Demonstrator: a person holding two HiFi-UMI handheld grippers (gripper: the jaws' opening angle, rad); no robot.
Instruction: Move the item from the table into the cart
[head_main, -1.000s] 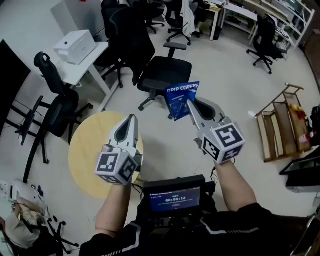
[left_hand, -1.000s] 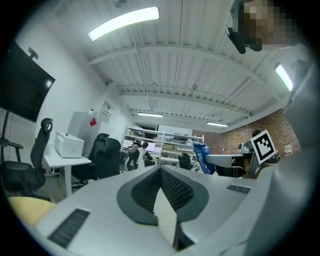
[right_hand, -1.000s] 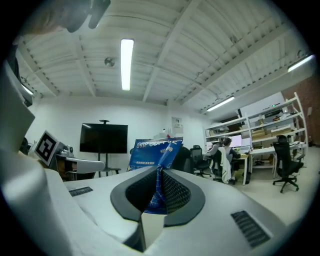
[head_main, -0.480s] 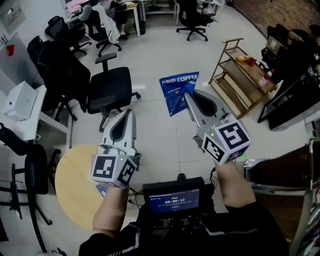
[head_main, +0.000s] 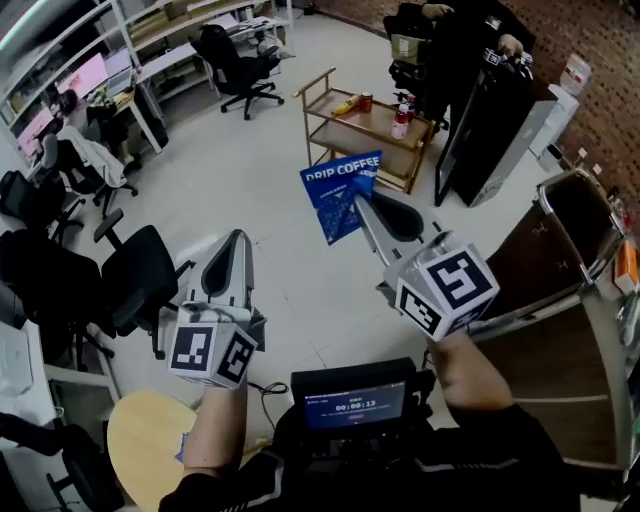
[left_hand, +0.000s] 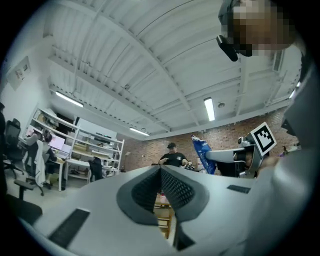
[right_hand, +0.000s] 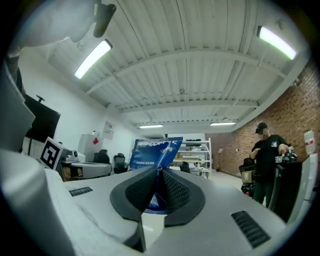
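A blue drip coffee pouch (head_main: 338, 192) hangs in the air, pinched at its lower edge by my right gripper (head_main: 362, 205), which is shut on it. The right gripper view shows the same blue pouch (right_hand: 156, 156) standing up between the closed jaws of the right gripper (right_hand: 160, 172). My left gripper (head_main: 236, 238) is held beside it at the left, jaws shut with nothing between them; the left gripper (left_hand: 161, 170) shows closed pads in its own view. A wooden two-shelf cart (head_main: 372, 118) stands ahead on the floor, beyond the pouch.
The cart carries a yellow item (head_main: 345, 106), a red can (head_main: 367, 102) and a bottle (head_main: 402, 122). A black cabinet (head_main: 485, 130) stands right of it, with a person (right_hand: 267, 160) there. Office chairs (head_main: 140, 280) are at the left, a round yellow table (head_main: 140, 450) at the lower left.
The view has swung away from the round table and chairs toward the wooden cart, which is now straight ahead. Both grippers kept their pose, the right still holding the pouch.
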